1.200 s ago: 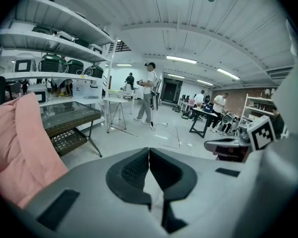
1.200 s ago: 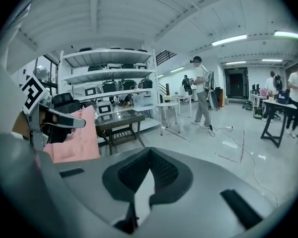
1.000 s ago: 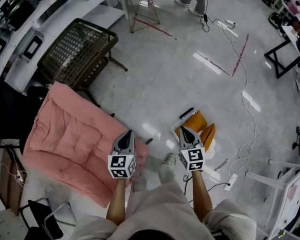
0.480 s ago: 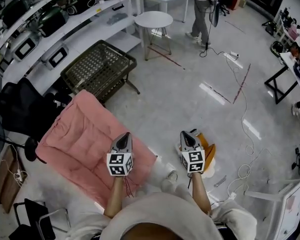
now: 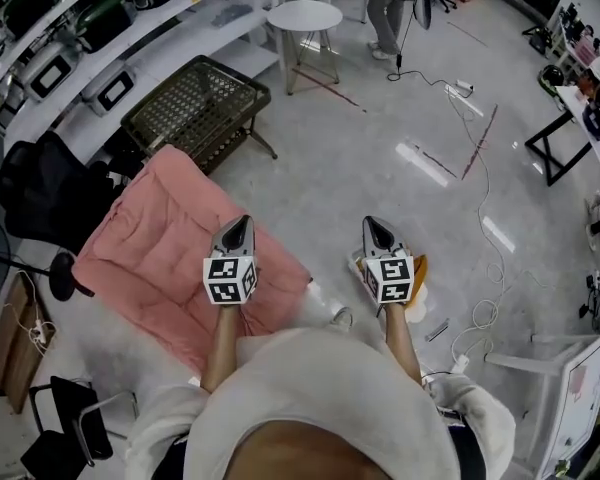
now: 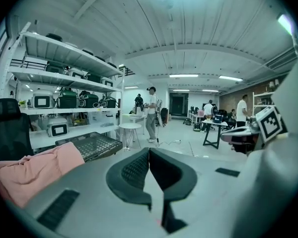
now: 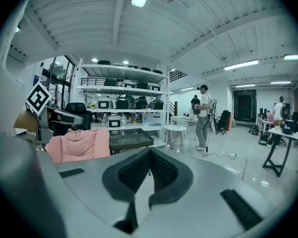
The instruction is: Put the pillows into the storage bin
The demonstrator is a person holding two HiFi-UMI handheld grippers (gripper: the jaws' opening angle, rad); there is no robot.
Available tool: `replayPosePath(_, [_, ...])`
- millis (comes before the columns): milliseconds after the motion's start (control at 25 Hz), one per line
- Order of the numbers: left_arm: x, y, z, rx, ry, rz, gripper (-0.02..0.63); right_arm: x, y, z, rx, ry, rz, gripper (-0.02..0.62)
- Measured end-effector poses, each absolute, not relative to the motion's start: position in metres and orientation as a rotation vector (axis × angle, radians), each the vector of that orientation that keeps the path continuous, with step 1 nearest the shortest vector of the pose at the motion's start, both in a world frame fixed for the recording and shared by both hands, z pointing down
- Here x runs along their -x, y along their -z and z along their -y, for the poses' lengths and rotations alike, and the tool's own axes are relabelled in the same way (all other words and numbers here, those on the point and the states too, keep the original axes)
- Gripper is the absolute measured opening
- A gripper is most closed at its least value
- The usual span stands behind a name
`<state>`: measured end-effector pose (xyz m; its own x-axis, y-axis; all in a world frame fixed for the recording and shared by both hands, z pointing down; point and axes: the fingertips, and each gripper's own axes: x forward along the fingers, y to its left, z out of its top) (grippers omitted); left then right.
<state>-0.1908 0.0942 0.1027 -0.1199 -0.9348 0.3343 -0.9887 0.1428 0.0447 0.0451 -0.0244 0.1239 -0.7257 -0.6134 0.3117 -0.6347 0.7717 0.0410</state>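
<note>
Left gripper (image 5: pixel 238 224): jaws clenched. In the left gripper view, same gripper (image 6: pixel 149 151) with ribbed pads meeting at the tips, nothing between them. Points toward the far side, slightly downward, out over the floor (image 5: pixel 380 148). In the head view, overlaps the near right edge of the pink pillow (image 5: pixel 165 253); cannot tell contact from that view.

Right gripper (image 5: pixel 373 226): jaws likewise pressed together. In the right gripper view (image 7: pixel 150 151), pads tip to tip, empty. Held beside the left one, well apart from it, above an orange object (image 5: pixel 418 268) on the floor.

Pink pillow: spread out at left, outside the storage bin (image 5: pixel 195 108). Also at lower left in the left gripper view (image 6: pixel 35 170) and left of centre in the right gripper view (image 7: pixel 79 145).

Storage bin: dark wire mesh on legs, just beyond the pillow's far edge, near the white shelves (image 5: pixel 180 13).

Far side: round white table (image 5: pixel 303 15), person (image 5: pixel 388 8) standing just right of it.
</note>
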Motion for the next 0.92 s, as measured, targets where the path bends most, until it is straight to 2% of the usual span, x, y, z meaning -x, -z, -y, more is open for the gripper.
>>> replayPosePath(920, [0.175,-0.095,-0.086,-1.942,-0.278,2.113,0.011,-0.049,-0.113,0.024,-0.977,-0.074,2.665,-0.003])
